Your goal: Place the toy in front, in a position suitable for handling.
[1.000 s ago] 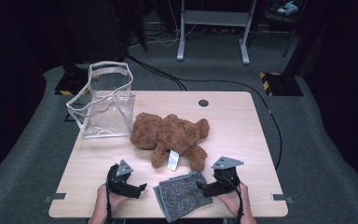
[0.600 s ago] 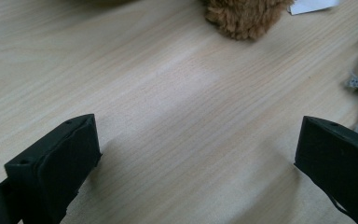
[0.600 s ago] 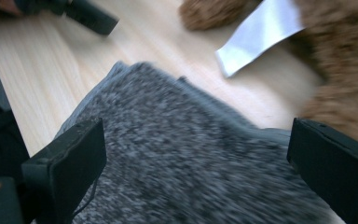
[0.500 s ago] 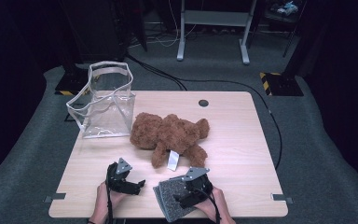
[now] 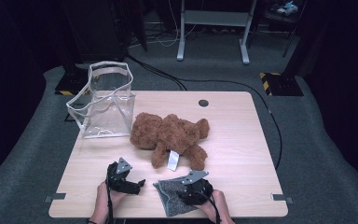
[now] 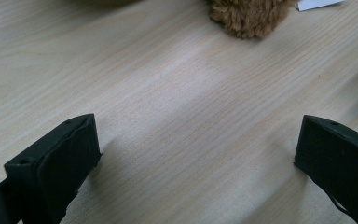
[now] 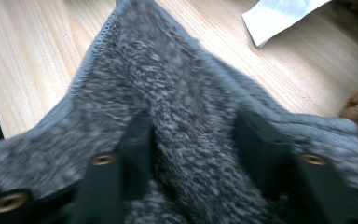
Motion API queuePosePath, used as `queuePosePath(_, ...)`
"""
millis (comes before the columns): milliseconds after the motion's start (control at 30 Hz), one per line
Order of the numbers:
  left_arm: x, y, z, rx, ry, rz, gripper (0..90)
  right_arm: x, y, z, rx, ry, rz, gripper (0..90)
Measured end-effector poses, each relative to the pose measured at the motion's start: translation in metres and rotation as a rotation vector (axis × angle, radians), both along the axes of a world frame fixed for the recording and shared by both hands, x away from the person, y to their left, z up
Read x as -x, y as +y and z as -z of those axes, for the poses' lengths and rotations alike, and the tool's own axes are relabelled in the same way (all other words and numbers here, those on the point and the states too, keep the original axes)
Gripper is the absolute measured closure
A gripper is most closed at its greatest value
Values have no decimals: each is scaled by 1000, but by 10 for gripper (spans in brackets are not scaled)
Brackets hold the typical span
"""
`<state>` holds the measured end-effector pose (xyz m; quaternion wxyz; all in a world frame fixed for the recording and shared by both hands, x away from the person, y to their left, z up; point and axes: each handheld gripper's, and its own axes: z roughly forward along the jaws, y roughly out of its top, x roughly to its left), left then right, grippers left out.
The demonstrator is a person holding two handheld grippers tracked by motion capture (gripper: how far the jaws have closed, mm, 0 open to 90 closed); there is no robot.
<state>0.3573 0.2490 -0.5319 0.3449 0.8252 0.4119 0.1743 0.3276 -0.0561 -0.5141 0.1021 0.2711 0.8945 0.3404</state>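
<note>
A grey knitted cloth (image 5: 168,199) lies at the table's front edge, in front of a brown teddy bear (image 5: 170,133). My right gripper (image 5: 185,191) rests on the cloth. In the right gripper view its jaws have just been closing, and a raised fold of the cloth (image 7: 168,74) is bunched and pinched between them at my right gripper (image 7: 193,140). The bear's white tag (image 7: 279,16) lies beyond the cloth. My left gripper (image 5: 137,183) sits left of the cloth, open over bare wood (image 6: 196,154), with a bear paw (image 6: 249,16) ahead of it.
A clear plastic bag (image 5: 107,100) with white trim stands at the wooden table's (image 5: 242,135) far left corner. A round cable hole (image 5: 203,102) sits near the back edge. Cables and a metal stand are on the carpet behind.
My right gripper has come in from the right onto the grey cloth and lowered, and the cloth is now bunched under it. The left gripper has stayed put.
</note>
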Motion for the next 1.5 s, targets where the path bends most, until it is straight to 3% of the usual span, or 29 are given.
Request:
queuePosePath(100, 0, 0, 0, 3, 1, 0, 0, 0, -3, 0, -9, -12, 0, 724)
queuePosePath(233, 0, 0, 0, 1, 0, 0, 0, 1, -2, 0, -7, -22, 0, 775)
queuePosePath(433, 0, 0, 0, 3, 3, 0, 0, 3, -5, -5, -26, -20, 4, 791)
queuePosePath(667, 0, 0, 0, 4, 2, 0, 0, 7, -21, -27, -62, -54, 24, 790)
queuePosePath(900, 0, 0, 0, 1, 1, 0, 0, 9, -45, -51, -90, -111, 98, 790)
queuePosePath(1100, 0, 0, 0, 1, 1, -1, 0, 2, -72, -67, -95, -167, 159, 790)
queuePosePath(1500, 0, 0, 0, 4, 3, -1, 0, -24, -129, -74, -94, -190, 358, 788)
